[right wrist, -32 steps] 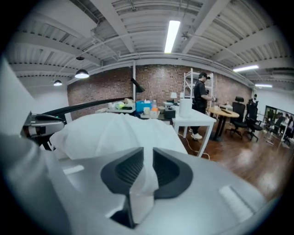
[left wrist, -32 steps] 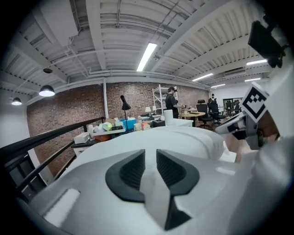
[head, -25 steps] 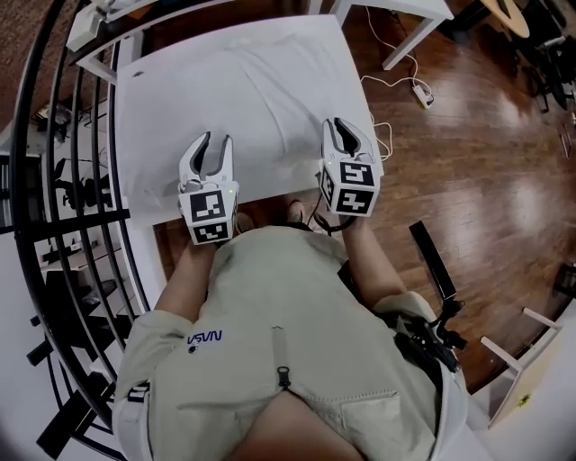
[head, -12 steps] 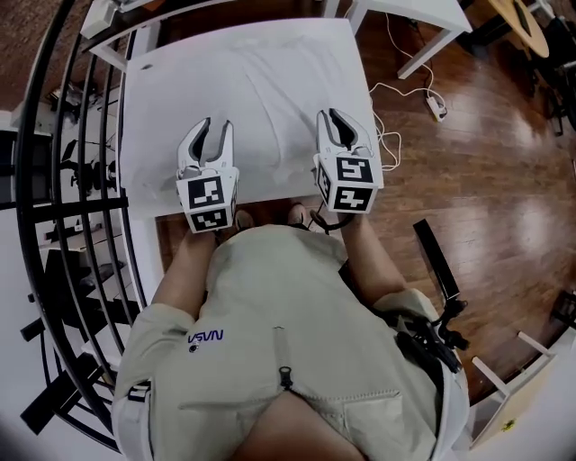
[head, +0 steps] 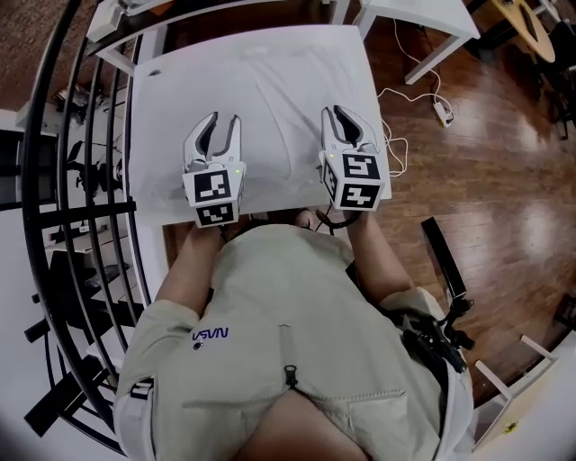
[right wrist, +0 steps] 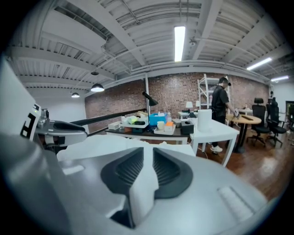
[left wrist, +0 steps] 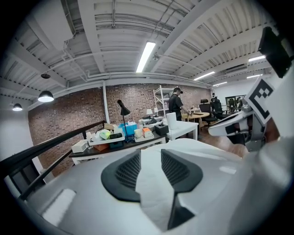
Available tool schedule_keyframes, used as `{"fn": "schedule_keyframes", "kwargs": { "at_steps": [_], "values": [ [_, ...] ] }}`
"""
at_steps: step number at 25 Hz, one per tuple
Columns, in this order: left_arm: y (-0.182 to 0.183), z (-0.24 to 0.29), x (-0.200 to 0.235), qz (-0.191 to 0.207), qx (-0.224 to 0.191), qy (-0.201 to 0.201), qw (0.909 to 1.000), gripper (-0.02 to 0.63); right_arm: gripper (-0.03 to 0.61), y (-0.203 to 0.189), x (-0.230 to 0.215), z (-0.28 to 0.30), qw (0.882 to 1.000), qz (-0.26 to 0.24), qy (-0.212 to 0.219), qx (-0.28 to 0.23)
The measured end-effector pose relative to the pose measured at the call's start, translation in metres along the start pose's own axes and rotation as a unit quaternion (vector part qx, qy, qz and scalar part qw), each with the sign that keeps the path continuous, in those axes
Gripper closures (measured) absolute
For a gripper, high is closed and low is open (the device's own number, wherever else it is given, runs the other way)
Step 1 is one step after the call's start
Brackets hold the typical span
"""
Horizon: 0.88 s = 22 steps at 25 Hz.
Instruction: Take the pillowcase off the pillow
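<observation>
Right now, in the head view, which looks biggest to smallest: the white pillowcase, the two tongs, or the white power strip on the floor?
1. White cloth pillowcase.
2. Left tongs and right tongs: look alike.
3. White plastic power strip, though it lies farther away.

We see open air above the pillowcase between the left hand-held gripper and the right hand-held gripper, each pinching its near edge. On our left a black railing crowds the surface, leaving only a narrow gap. To the right lies wood floor, crossed by a trailing cable. Past the far edge stand a cluttered desk and a white table.
</observation>
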<state>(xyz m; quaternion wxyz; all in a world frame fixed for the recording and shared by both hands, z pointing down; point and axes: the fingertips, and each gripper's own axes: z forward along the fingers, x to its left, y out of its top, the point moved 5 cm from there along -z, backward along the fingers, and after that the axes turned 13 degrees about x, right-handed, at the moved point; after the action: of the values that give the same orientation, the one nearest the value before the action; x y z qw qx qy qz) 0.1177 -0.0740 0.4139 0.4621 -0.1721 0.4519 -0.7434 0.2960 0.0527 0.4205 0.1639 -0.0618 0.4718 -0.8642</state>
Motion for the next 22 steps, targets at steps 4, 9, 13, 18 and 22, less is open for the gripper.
{"fn": "schedule_keyframes", "kwargs": {
  "at_steps": [4, 9, 13, 18, 22],
  "values": [
    [0.01, 0.016, 0.013, 0.005, -0.003, -0.015, 0.9999, 0.468, 0.515, 0.01, 0.002, 0.007, 1.0, 0.003, -0.01, 0.005],
    [0.015, 0.03, 0.025, 0.007, -0.008, -0.042, 0.999, 0.461, 0.515, 0.018, 0.004, 0.014, 0.999, 0.005, -0.034, 0.018],
    [0.017, 0.04, 0.032, -0.002, -0.01, -0.066, 0.9978, 0.454, 0.515, 0.024, 0.006, 0.018, 0.998, 0.008, -0.051, 0.03],
    [0.015, 0.052, 0.037, 0.002, -0.012, -0.095, 0.9954, 0.433, 0.515, 0.034, 0.009, 0.025, 0.997, 0.015, -0.071, 0.027],
    [0.004, 0.062, 0.036, -0.01, 0.009, -0.099, 0.995, 0.416, 0.515, 0.038, 0.004, 0.034, 0.997, 0.014, -0.067, 0.029]
  ]
}}
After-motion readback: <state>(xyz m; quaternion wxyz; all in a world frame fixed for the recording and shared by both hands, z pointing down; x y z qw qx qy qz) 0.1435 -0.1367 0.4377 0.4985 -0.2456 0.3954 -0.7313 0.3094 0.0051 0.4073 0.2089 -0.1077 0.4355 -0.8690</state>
